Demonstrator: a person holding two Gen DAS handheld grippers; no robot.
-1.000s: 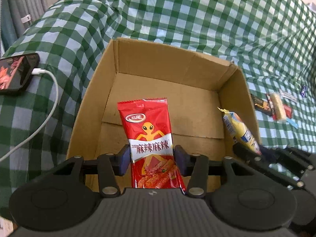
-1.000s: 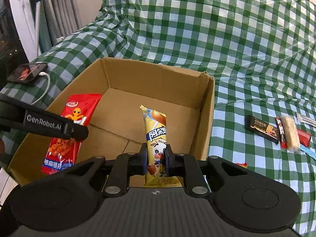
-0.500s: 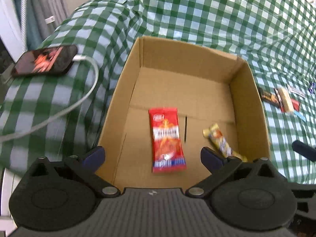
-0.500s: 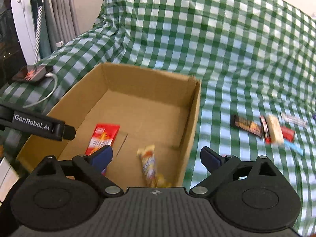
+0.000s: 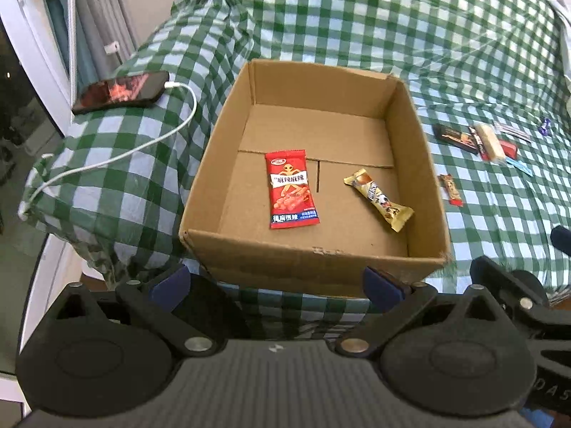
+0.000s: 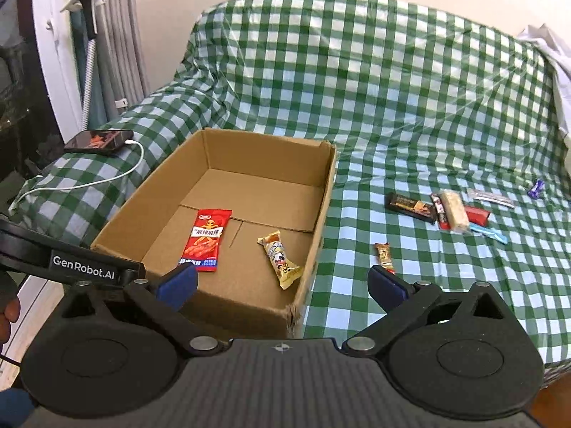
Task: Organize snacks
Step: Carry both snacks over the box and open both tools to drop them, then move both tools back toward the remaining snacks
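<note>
An open cardboard box (image 5: 314,271) sits at the centre of the left wrist view on a sofa draped in green-and-white checked cloth (image 5: 357,18). Two snacks lie flat on the box floor: a red snack packet (image 5: 291,189) left of centre, and a yellow wrapped bar (image 5: 379,199) to its right, angled, the two apart from each other. At the bottom of the frame the left gripper (image 5: 274,283) has its blue-tipped fingers spread wide, holding nothing, just in front of the box's near wall. In the right wrist view the right gripper (image 6: 283,283) is likewise spread wide and empty at the bottom, near the box's front right corner. To the right of the box, on the cloth, lie a small brown bar (image 6: 384,257) and, further up, a cluster of wrapped snacks (image 6: 449,210). In the left of this frame a phone (image 6: 99,142) lies on the sofa arm, with a white cable (image 6: 107,178) plugged in.
</note>
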